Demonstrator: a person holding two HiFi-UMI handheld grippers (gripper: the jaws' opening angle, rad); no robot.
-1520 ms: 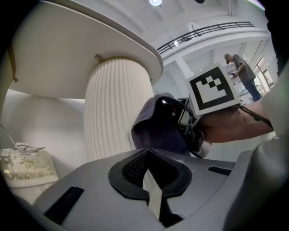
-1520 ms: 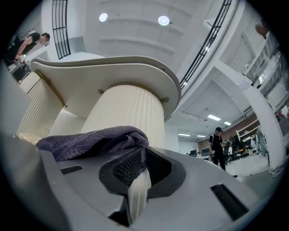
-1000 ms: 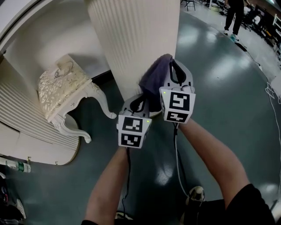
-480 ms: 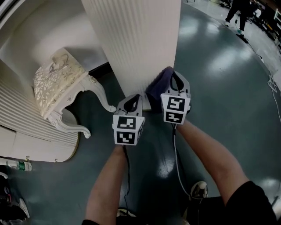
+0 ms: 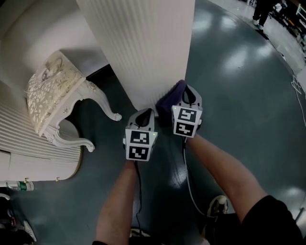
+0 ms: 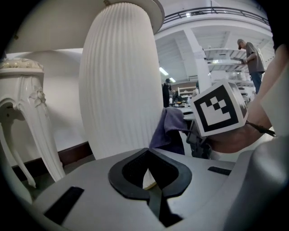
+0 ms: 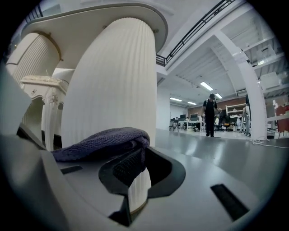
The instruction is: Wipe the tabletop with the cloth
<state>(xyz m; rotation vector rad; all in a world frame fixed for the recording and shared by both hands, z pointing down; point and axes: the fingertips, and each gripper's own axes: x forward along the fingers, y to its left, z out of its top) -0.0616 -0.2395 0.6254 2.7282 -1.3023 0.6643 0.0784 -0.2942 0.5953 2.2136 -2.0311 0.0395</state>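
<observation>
A purple cloth [image 5: 170, 97] hangs from my right gripper [image 5: 187, 95], which is shut on it just in front of the foot of a white ribbed pedestal [image 5: 143, 43]. In the right gripper view the cloth [image 7: 103, 141] drapes over the left jaw of that gripper [image 7: 135, 177]. My left gripper [image 5: 145, 115] is beside it on the left, shut and holding nothing. In the left gripper view its jaws meet at the left gripper [image 6: 148, 170], with the cloth [image 6: 169, 130] and the right gripper's marker cube ahead. The table's top shows only from below [image 7: 90, 20].
An ornate cream stool [image 5: 50, 91] with curved legs stands left of the pedestal. A ribbed white curved piece [image 5: 28, 155] and a plastic bottle [image 5: 16, 185] lie at the far left. Grey floor stretches right, with cables [image 5: 297, 91] and a distant person [image 5: 264, 9].
Both grippers have sunk lower and drawn closer together at the pedestal's foot, the cloth still in the right one. The stool has slid left in the view.
</observation>
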